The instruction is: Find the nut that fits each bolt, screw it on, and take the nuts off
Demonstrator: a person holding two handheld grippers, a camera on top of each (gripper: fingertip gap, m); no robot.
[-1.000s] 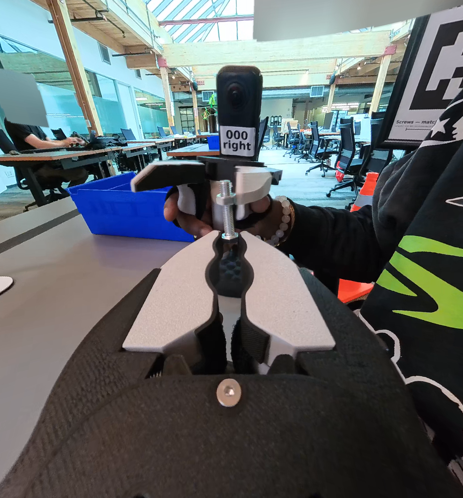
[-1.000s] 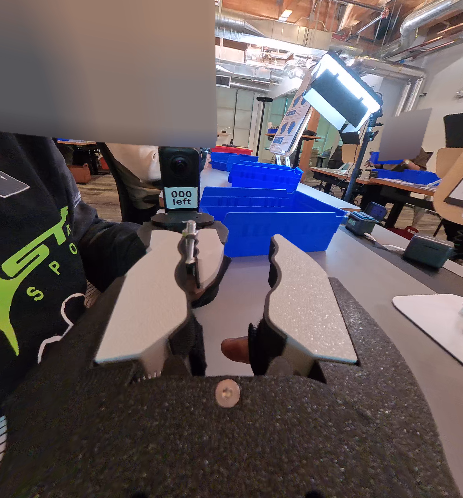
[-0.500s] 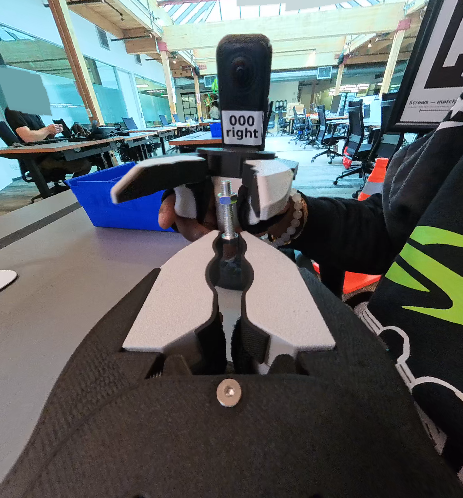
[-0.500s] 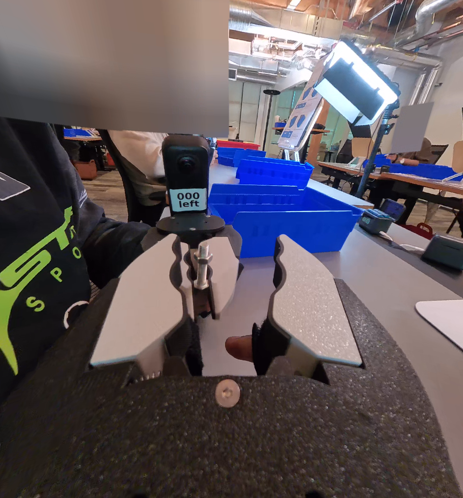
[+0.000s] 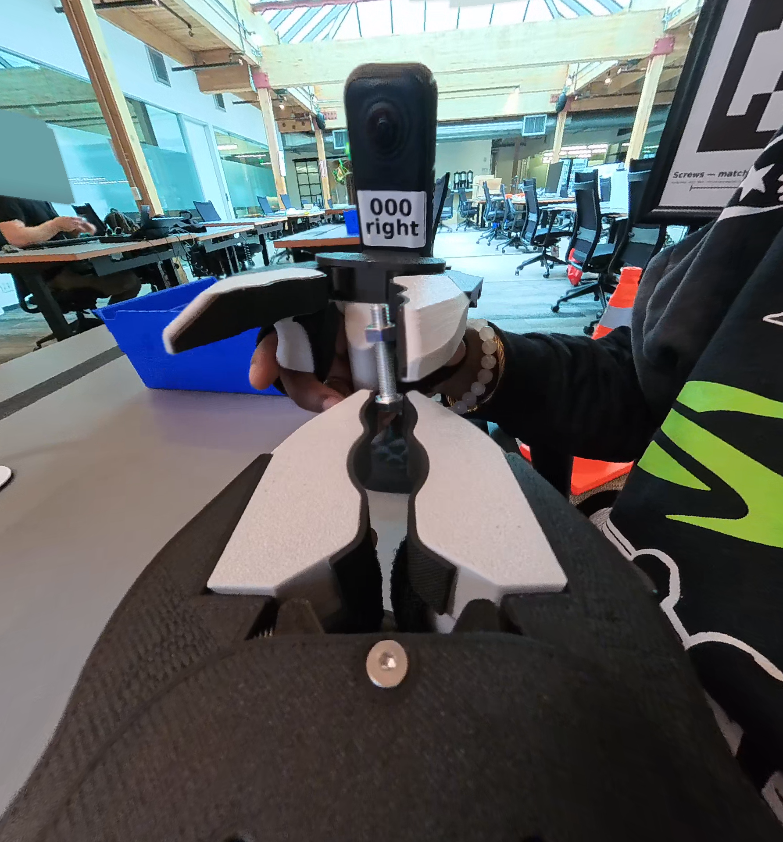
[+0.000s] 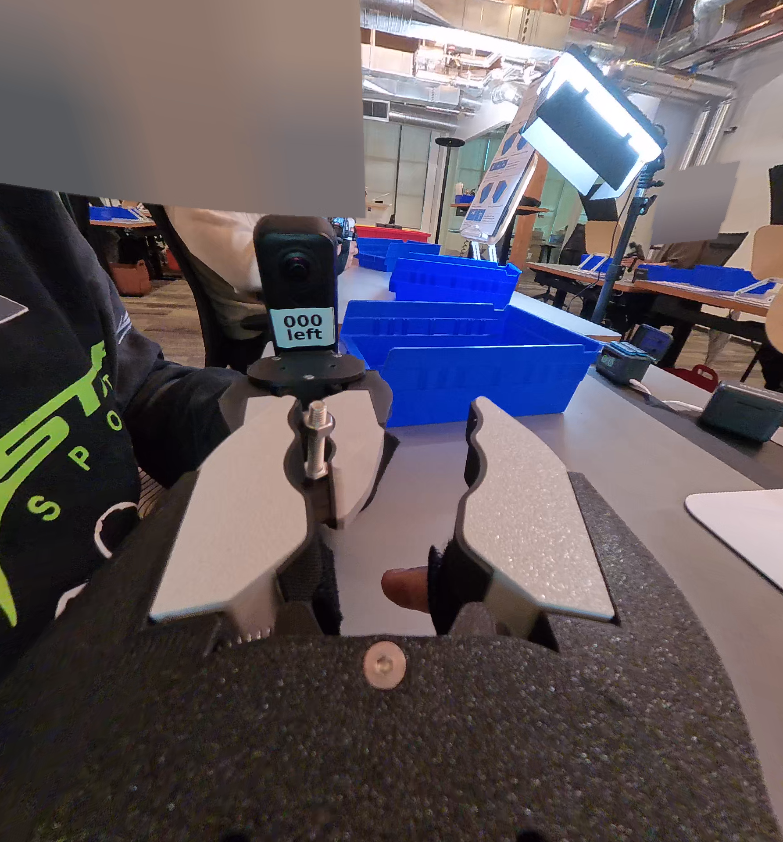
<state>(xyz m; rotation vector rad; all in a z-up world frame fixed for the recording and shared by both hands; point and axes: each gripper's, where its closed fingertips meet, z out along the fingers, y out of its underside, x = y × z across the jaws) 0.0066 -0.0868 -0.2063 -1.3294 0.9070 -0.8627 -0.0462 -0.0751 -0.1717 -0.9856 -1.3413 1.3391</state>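
Observation:
My left gripper [image 5: 387, 400] is shut on the head of a silver bolt [image 5: 384, 360] and holds it upright above the grey table [image 5: 84, 478]. A silver nut [image 5: 377, 335] sits high on the thread. My right gripper [image 6: 385, 410] is open and faces the left one. In the right wrist view the bolt [image 6: 315, 449] and nut [image 6: 319, 421] stand between its jaws, close beside its left finger [image 6: 243, 492] and far from the other. The left gripper [image 6: 319, 483] also shows there. In the left wrist view the right gripper [image 5: 334, 323] spreads around the nut.
Blue bins [image 6: 462, 364] stand on the table behind the grippers, one also in the left wrist view [image 5: 189, 346]. A white mat [image 6: 763, 533] lies at the right. Grey cases [image 6: 745, 410] and a light panel [image 6: 594, 136] stand farther right. An orange cone [image 5: 617, 310] is on the floor. Spacing between my two grippers at the tips: around 5 cm.
The right gripper has moved in towards the bolt, so the nut now stands between its open jaws beside one finger. The left gripper keeps its hold on the bolt.

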